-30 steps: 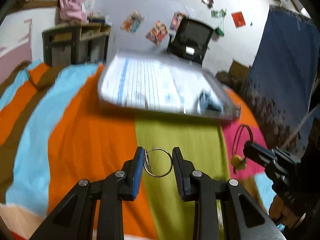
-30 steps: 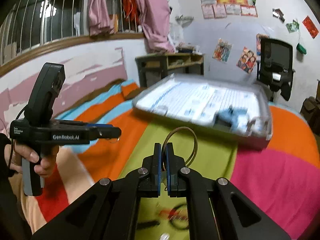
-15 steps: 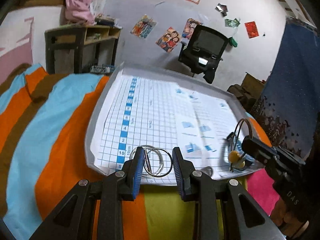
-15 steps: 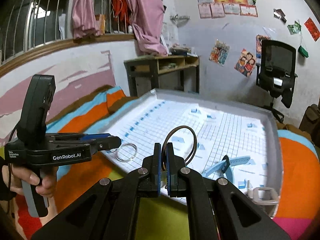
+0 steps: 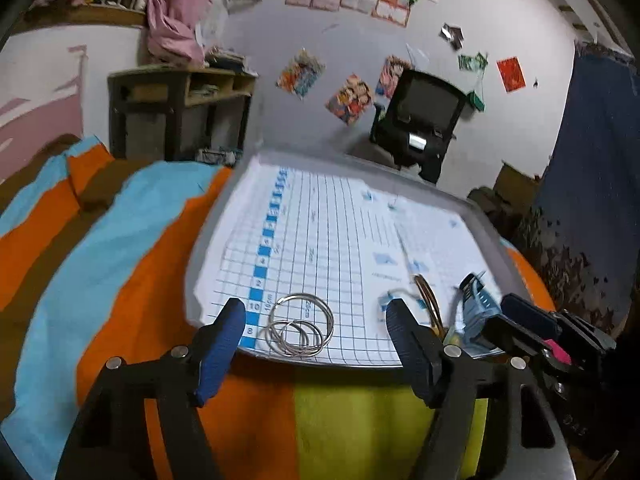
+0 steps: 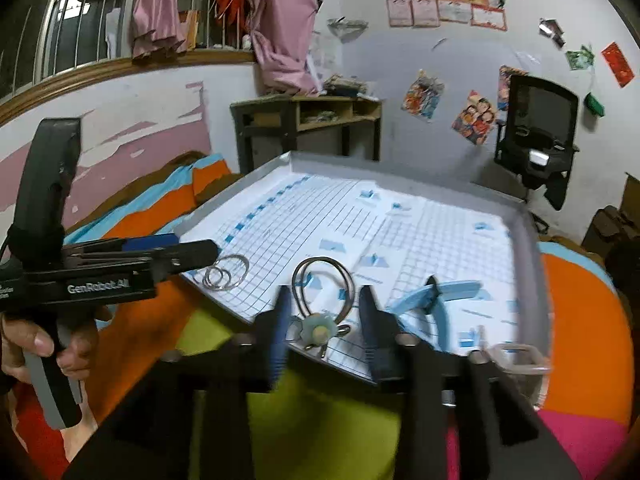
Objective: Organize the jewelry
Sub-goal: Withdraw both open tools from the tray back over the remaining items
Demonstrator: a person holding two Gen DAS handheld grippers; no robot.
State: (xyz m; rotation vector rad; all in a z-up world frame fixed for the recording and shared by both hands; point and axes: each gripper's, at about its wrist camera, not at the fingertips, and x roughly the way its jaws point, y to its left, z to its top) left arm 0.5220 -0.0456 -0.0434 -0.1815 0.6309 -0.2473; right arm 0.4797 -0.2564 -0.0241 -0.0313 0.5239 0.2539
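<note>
Tray [image 5: 224, 220]: grey, shallow, lined with gridded paper, set on a striped bedspread [image 5: 120, 264] of orange, blue, brown and green.
Left gripper [image 5: 316, 322]: fingers spread wide, nothing between them; tips at the tray's near edge.
Rings [image 5: 300, 326]: silver, one large loop with smaller ones overlapping it, flat on the paper at the near left corner, in the gap between the left fingers and touching neither; count of the small ones is hard to tell, perhaps two or three.
Right gripper [image 6: 324, 330]: fingers wide apart, holding nothing; blurred in its own view.
Bangle [image 6: 323, 286]: dark wire loop with a pale round charm at its near end, lying on the tray's near edge between the right fingers.
Blue strap [image 6: 436, 298]: light blue, curved, with a dark clasp, on the paper just right of the bangle.
Clear piece [image 6: 514, 356]: small, transparent, at the tray's near right corner.
Hand [image 6: 36, 344]: wrapped around the left gripper's handle, beside the tray.
</note>
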